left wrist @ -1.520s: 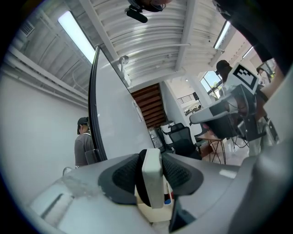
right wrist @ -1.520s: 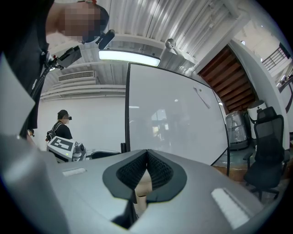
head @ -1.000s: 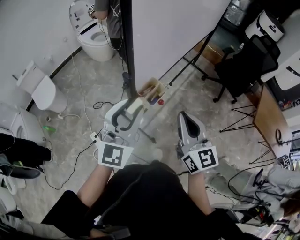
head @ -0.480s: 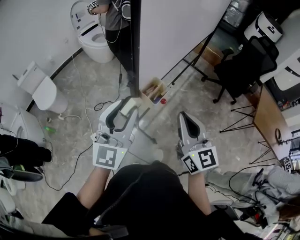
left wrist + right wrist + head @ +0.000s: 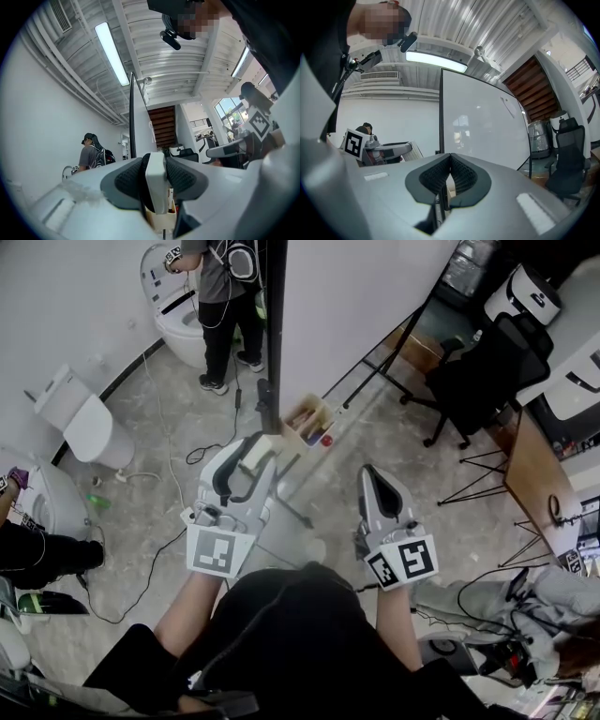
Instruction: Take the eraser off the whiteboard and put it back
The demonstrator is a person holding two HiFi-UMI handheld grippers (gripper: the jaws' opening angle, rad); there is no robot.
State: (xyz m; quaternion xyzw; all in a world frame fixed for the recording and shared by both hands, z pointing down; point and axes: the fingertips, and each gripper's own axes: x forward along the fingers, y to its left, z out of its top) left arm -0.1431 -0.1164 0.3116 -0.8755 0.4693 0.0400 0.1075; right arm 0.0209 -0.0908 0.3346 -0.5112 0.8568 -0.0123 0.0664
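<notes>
The eraser (image 5: 260, 450), a pale block, sits between the jaws of my left gripper (image 5: 251, 452), which is shut on it. In the left gripper view the eraser (image 5: 155, 185) stands on edge between the dark pads (image 5: 126, 180), held just short of the whiteboard's (image 5: 361, 296) black frame edge (image 5: 274, 324). The marker tray (image 5: 309, 423) lies just beyond the tips. My right gripper (image 5: 371, 472) hangs to the right, shut and empty; its pads (image 5: 461, 174) meet in front of the whiteboard (image 5: 483, 126).
A person (image 5: 220, 287) stands at the far left by a toilet (image 5: 178, 310). Another toilet (image 5: 89, 427) and cables (image 5: 159, 521) are on the floor at left. A black office chair (image 5: 487, 367) and a wooden desk (image 5: 539, 484) stand at right.
My left gripper with the eraser shifted slightly left, away from the marker tray, then held still. The person at the back stepped further into view. The right gripper stayed put.
</notes>
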